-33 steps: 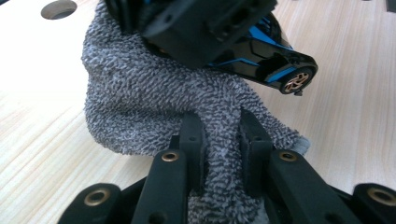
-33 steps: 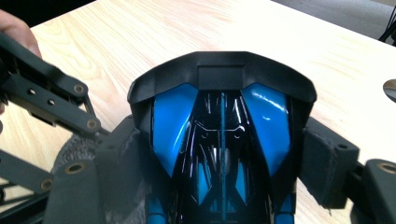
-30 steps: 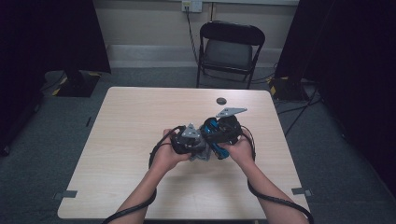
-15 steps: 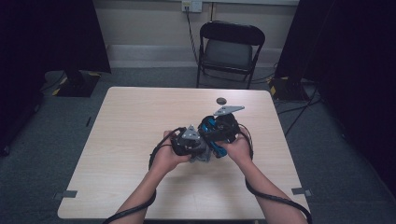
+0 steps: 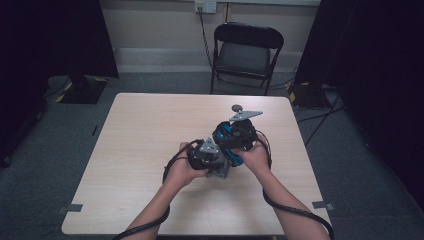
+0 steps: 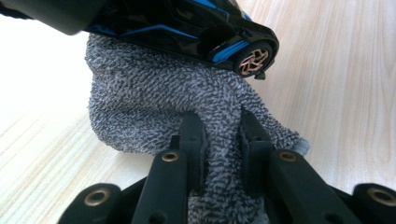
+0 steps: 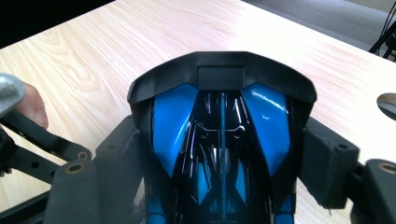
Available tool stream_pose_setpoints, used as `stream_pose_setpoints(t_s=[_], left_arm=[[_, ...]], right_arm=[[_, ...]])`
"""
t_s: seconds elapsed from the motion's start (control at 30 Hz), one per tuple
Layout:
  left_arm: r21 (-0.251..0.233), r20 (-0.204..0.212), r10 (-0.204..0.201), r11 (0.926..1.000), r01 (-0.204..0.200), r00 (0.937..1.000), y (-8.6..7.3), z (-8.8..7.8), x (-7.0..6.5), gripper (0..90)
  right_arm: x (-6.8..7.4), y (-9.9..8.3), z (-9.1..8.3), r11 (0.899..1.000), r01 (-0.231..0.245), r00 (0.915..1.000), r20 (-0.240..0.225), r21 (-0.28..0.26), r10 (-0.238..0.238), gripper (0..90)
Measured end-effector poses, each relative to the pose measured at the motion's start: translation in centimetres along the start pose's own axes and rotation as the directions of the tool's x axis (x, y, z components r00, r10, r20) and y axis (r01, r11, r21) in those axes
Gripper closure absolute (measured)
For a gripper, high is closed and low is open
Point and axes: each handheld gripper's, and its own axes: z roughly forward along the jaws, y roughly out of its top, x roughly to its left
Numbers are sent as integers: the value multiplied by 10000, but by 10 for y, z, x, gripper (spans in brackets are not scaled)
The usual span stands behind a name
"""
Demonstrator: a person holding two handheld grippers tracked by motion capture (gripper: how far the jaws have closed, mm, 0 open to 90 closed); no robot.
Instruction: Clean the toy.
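**Toy car clamped, cloth pinched beneath it, mid-counter**

Right tool (image 5: pixel 235 145) closed across a black and blue toy car (image 7: pixel 222 140), jaws pressed on both flanks, rear spoiler pointing away from the camera in the right gripper view. Left tool (image 6: pixel 219 140) nipped tight on a fold of grey terry cloth (image 6: pixel 154 112), jaws nearly together with the fabric bunched between them. Cloth pressed up against the underside of the car, just below a bronze-spoked wheel (image 6: pixel 253 59) in the left gripper view. Both held just above the pale wood counter (image 5: pixel 145 140), a little right of its middle, tools touching or nearly so, each topped by a grey three-cornered plate.

Around them: a small dark round disc (image 5: pixel 236 107) lying on the counter beyond the right tool, toward the far edge, apart from the car. Black cables trailing from both tools along the forearms and off the near edge. Bare wood on the left half of the counter. Beyond the far edge, a black folding chair (image 5: pixel 247 52) on grey carpet, facing the counter, a wall socket above it. Dark curtains on either side. Between high camera and car, the hands and tool bodies covering most of it; cloth barely visible there.
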Motion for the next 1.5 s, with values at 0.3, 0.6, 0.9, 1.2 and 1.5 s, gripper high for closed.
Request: stream_pose_setpoints(t_s=[0.3,0.6,0.9,1.2,1.5], left_arm=[[25,53,86,10000,-86,9999,0,3,-3,752],[69,183,228,9997,-230,9996,-1,8,-8,752],[182,295,441,9988,-447,9986,0,8,-12,752],[217,448,598,9979,-608,9972,1,12,-18,752],[242,521,818,9962,-831,9953,2,14,-23,752]], right_arm=[[-1,4,1,10000,-45,10000,-31,-25,45,254],[0,9,0,10000,-43,10000,-13,-27,43,253],[-1,9,0,9999,-106,9999,8,-44,106,253],[-4,12,-1,9999,-165,9999,-45,3,165,254],[-6,13,-2,9998,-188,9998,16,4,188,254]])
